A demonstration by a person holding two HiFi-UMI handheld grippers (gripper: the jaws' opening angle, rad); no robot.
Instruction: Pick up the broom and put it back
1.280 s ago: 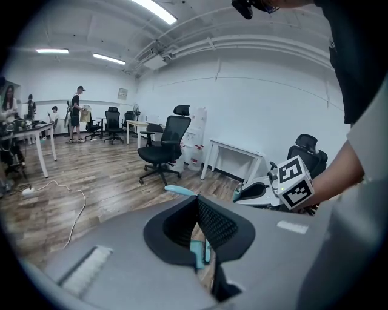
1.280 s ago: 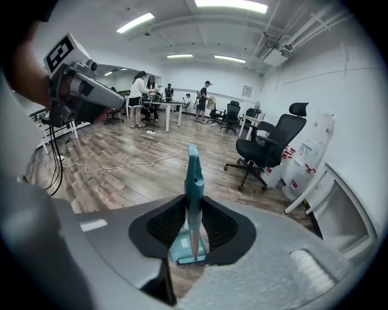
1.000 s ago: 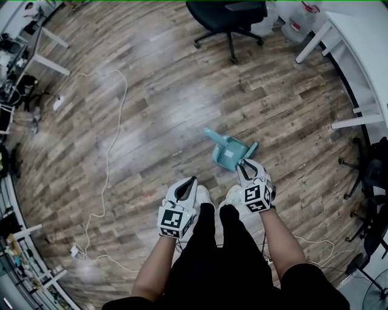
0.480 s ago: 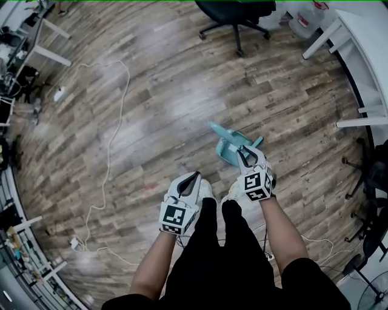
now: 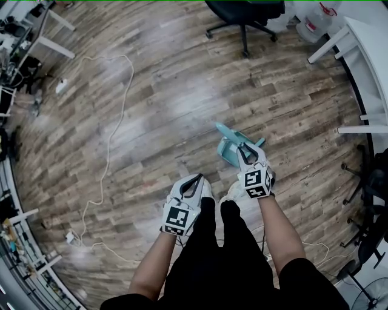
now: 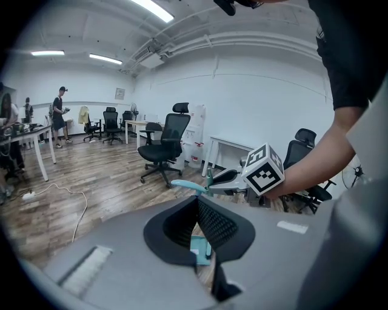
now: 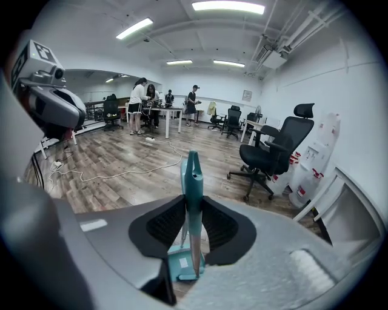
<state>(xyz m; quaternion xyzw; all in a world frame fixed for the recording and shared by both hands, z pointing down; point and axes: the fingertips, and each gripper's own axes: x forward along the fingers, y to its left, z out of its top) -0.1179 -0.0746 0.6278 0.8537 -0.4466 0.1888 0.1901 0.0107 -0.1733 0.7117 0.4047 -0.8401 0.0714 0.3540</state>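
Okay, so the broom (image 7: 193, 194) is already in your right tongs (image 5: 247, 150). The teal handle stands upright between the pads, which are clamped on both sides of it partway up. Its lower end hangs down in front of your feet, together with what looks like a matching dustpan (image 5: 229, 151). I can't tell if that end touches the wood floor (image 5: 151, 115) or hangs just clear of it.

Your left tongs (image 5: 197, 179) are closed tip to tip with nothing in them, parked just beside the right ones.

You look to be mid-carry, so keep the handle vertical and don't loosen the grip. You're holding it fairly high, so I'd guess the bottom will swing if you turn fast. Walk it slowly. Bring the left tongs lower on the handle if it starts to sway. Mind the black office chair (image 5: 245, 12) and the legs of the white tabletop (image 5: 370, 42) on your right. Where the broom actually lives isn't obvious from here, so look up before you commit.

Compared with a second ago, the whole floor has slid in the head view. The chair and tabletop sit a bit further right, and the white cable (image 5: 115, 121) has shifted too. So you've been moving, but the grip on the broom is the same.
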